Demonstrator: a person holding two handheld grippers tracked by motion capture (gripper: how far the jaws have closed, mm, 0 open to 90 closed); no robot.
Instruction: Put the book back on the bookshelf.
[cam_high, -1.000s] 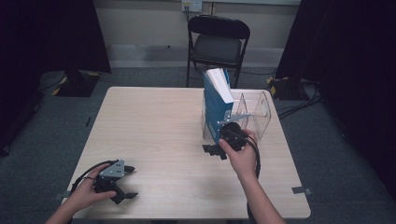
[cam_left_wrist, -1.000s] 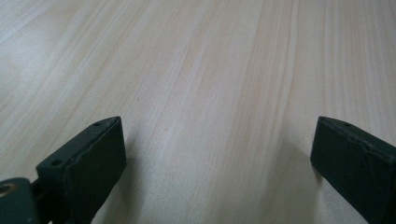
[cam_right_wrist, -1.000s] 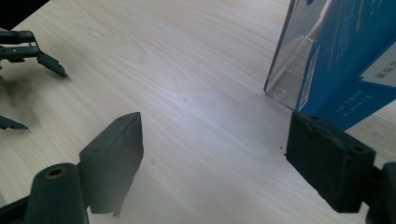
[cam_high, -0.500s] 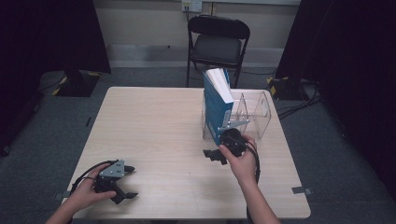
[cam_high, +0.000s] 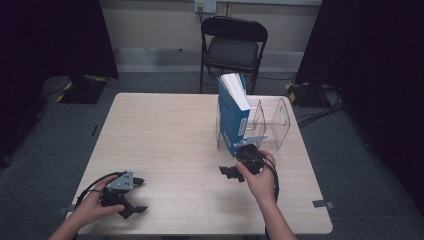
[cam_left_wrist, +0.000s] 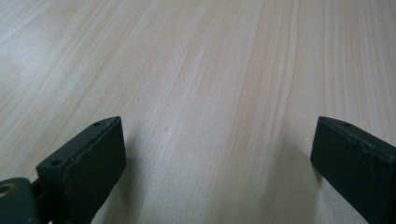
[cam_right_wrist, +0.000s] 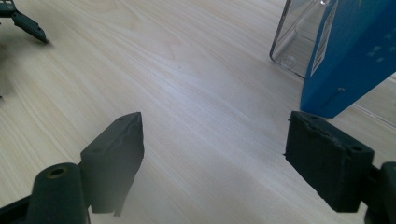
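Observation:
A blue book (cam_high: 231, 116) stands upright in a clear plastic rack (cam_high: 272, 122) at the table's right side. My right gripper (cam_high: 229, 172) hovers low over the wood just in front of the rack, held in a hand, jaws pointing left. In the right gripper view my right gripper (cam_right_wrist: 215, 122) is open with bare table between the jaws; the blue book (cam_right_wrist: 348, 60) and the rack (cam_right_wrist: 294, 39) lie ahead on the right. My left gripper (cam_high: 140, 195) rests near the front left corner, open. In the left gripper view the left gripper (cam_left_wrist: 218, 128) has nothing between its jaws.
The light wooden table (cam_high: 165, 135) is bare across its left and middle. A black folding chair (cam_high: 232, 42) stands behind the far edge. Tape marks sit at the front corners. Dark curtains flank the room.
My right gripper has sunk a little and drawn back from the book toward the table's front edge. The left gripper and the book have kept still.

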